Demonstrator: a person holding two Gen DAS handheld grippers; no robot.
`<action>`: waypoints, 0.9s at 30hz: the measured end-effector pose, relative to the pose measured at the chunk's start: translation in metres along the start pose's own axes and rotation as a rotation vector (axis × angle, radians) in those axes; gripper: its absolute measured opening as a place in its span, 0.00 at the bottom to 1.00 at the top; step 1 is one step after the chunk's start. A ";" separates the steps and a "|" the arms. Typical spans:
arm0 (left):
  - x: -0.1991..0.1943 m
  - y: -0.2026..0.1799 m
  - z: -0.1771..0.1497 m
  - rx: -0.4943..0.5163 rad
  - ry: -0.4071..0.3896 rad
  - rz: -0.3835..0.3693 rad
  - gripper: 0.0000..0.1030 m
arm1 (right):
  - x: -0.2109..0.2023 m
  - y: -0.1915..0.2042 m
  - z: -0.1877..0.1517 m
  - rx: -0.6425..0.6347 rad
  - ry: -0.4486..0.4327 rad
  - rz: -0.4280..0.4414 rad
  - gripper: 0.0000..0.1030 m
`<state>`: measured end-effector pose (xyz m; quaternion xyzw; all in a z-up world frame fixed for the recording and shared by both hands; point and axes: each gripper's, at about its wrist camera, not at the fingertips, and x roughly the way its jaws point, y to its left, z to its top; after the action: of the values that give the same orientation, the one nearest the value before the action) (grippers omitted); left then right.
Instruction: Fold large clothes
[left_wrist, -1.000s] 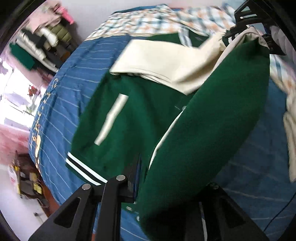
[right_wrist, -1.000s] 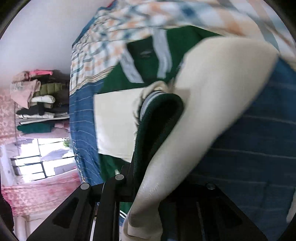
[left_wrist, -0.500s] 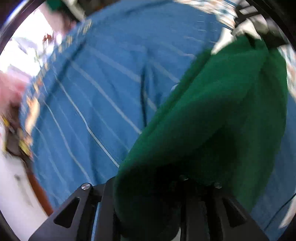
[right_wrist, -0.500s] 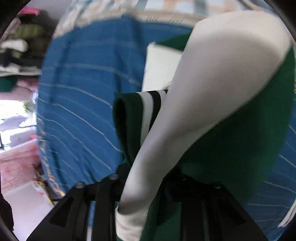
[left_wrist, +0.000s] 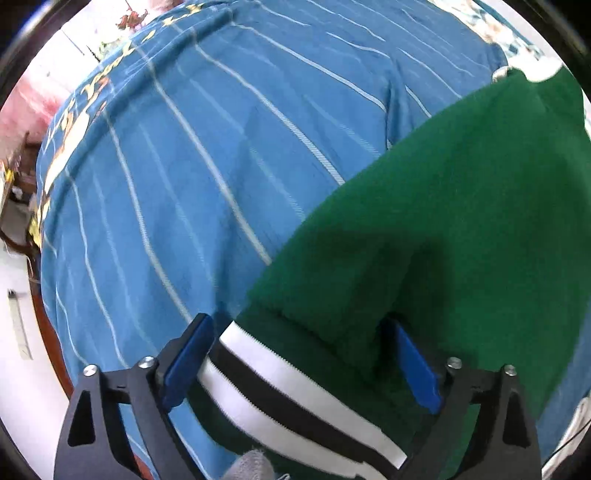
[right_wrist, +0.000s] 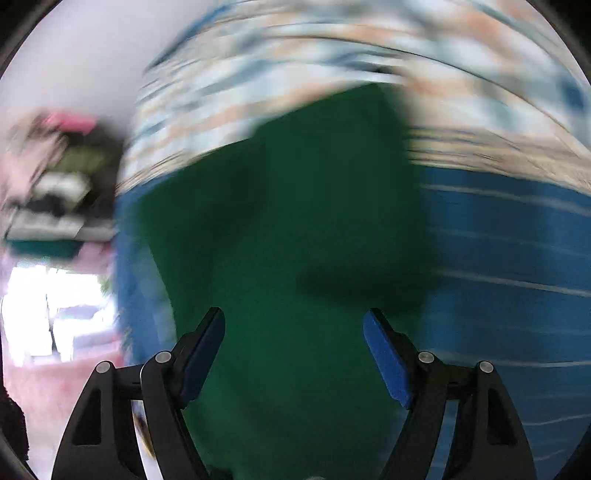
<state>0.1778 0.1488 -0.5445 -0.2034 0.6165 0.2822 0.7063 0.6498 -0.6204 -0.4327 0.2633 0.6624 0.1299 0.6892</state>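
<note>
A green jacket (left_wrist: 443, 206) lies back-up on the blue striped bedsheet (left_wrist: 192, 155). Its white and black striped hem (left_wrist: 295, 387) lies between the fingers of my left gripper (left_wrist: 299, 354), which is open just above it. In the blurred right wrist view the same green jacket (right_wrist: 295, 240) spreads ahead and under my right gripper (right_wrist: 293, 343), which is open and holds nothing. The cream sleeves are hidden under the green body.
A plaid blanket (right_wrist: 332, 74) lies at the far end of the bed. A stack of folded clothes (right_wrist: 55, 184) sits at the left by a bright window (right_wrist: 44, 314). The bed's left edge (left_wrist: 40, 258) drops to the floor.
Both grippers carried the jacket over and laid it on the sheet, then opened and let go. The cream sleeves no longer show. The right view is now swinging.
</note>
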 end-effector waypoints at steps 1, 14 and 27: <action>0.002 -0.001 0.000 0.000 0.003 -0.009 0.97 | 0.009 -0.027 0.006 0.055 0.014 0.011 0.77; -0.003 -0.015 0.007 0.109 -0.024 0.036 0.99 | 0.054 -0.004 -0.021 0.065 -0.040 0.363 0.17; -0.109 0.016 0.040 0.221 -0.086 0.083 0.99 | -0.123 -0.147 -0.266 0.666 -0.197 0.246 0.17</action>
<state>0.1890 0.1708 -0.4302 -0.0864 0.6207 0.2503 0.7380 0.3530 -0.7558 -0.4029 0.5620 0.5622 -0.0369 0.6056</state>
